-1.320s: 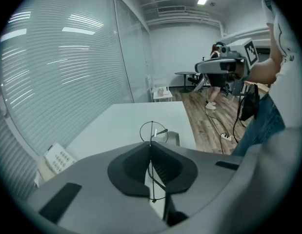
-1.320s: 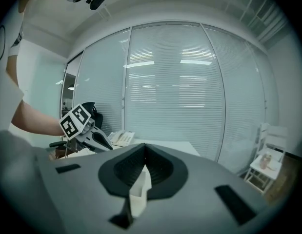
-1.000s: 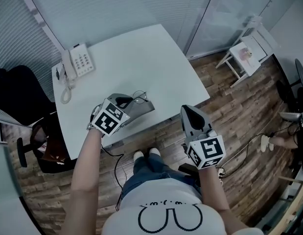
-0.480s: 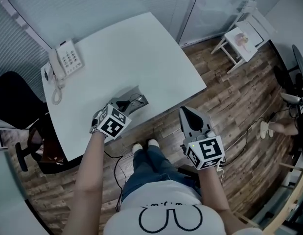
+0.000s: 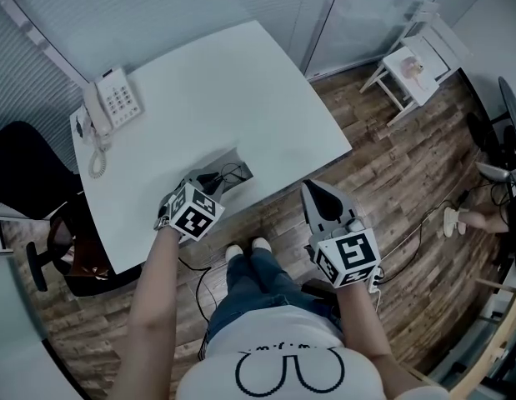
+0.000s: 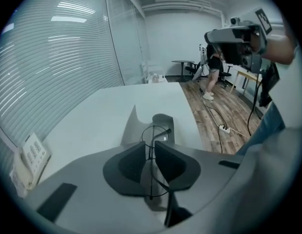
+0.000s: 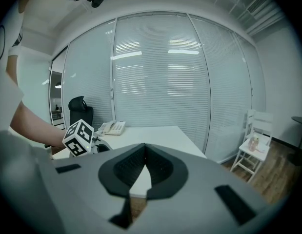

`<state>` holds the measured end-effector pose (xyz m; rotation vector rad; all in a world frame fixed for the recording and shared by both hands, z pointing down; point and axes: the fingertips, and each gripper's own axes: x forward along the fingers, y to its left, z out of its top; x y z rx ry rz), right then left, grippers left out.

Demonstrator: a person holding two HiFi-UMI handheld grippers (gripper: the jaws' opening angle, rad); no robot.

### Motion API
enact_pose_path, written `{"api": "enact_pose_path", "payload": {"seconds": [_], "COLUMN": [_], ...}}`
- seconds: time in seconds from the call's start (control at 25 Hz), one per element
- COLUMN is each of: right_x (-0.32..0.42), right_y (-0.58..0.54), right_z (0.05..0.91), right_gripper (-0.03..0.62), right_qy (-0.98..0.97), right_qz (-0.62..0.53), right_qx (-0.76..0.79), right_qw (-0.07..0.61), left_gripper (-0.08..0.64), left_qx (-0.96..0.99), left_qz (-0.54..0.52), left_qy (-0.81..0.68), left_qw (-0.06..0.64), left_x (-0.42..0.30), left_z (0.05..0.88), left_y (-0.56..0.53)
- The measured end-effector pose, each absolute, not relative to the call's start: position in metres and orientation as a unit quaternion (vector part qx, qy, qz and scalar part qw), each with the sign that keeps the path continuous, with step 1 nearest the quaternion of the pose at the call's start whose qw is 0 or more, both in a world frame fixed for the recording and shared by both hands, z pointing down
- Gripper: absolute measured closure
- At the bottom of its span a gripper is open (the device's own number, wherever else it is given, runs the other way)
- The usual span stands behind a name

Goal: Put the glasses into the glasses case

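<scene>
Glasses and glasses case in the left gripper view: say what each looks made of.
Glasses: thin dark wire frame, probably metal, judging by the hairline round rims and temple. The lenses are clear; glass or plastic cannot be told.
Glasses case: grey, matte, stiff-looking shell that holds its open shape, likely plastic or covered board; no shine.

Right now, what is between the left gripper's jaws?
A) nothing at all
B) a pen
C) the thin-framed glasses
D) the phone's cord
C: in the left gripper view the wire frame of the glasses runs between the jaws of the left gripper, which are opening, with the grey glasses case lying just beyond them.
</scene>
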<state>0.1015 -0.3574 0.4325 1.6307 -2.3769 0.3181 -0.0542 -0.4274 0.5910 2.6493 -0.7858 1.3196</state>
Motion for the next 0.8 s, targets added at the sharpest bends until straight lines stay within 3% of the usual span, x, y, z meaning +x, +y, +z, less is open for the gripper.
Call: {"api": "enact_pose_path", "payload": {"seconds": [0.24,0.8], "right_x": [0.095,0.066], "right_y": [-0.37,-0.395], "right_z": [0.409,0.314], "right_gripper": [0.581,0.581], "right_qy": [-0.824,-0.851], "right_qz": [0.082,-0.033], "right_qx": [0.55,0.523], "right_qw": [0.103,0.042], "left_gripper": [0.462,0.448], "left_qx": [0.877,0.842], "left_qz": [0.366,0.176], "left_qy": [-0.309,-0.507], "left_qw": [0.038,-0.053], "left_x": [-0.065,-0.144], "left_z": [0.536,0.358], "left_y": [-0.439,-0.442]}}
